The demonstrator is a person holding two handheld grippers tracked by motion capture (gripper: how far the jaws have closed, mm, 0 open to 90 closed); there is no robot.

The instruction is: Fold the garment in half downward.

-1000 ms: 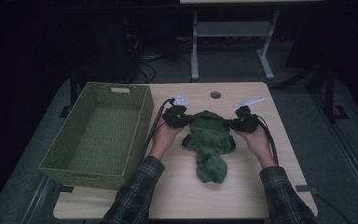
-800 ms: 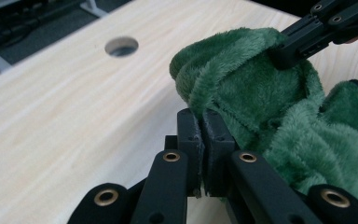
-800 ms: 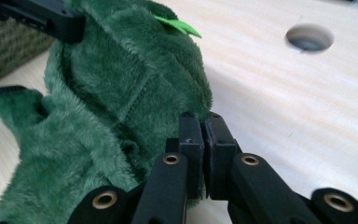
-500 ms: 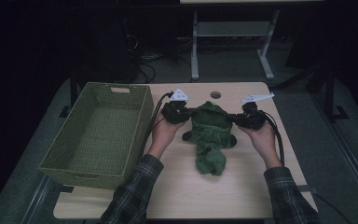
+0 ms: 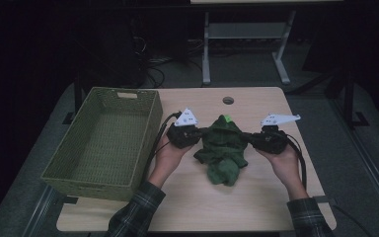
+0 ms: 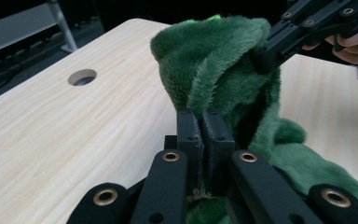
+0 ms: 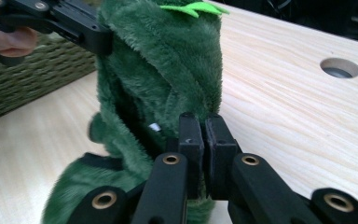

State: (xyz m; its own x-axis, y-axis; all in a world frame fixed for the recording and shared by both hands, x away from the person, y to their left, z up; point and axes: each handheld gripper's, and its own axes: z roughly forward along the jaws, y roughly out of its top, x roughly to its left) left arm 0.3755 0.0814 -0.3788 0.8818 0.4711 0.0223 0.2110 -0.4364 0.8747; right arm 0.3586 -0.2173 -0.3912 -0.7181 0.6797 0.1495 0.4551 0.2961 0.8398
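While a wooden surface point(image 5: 256, 207) is carrying everything, a woven green basket point(image 5: 106, 143) is sitting open at nine o'clock, likely waiting to receive laundry. At centre, a fuzzy green garment point(image 5: 222, 148) is hanging between two grippers, its lower end resting on the wood. The left gripper point(image 5: 193, 136) and right gripper point(image 5: 252, 138) are each pinching an opposite edge, probably to spread it.
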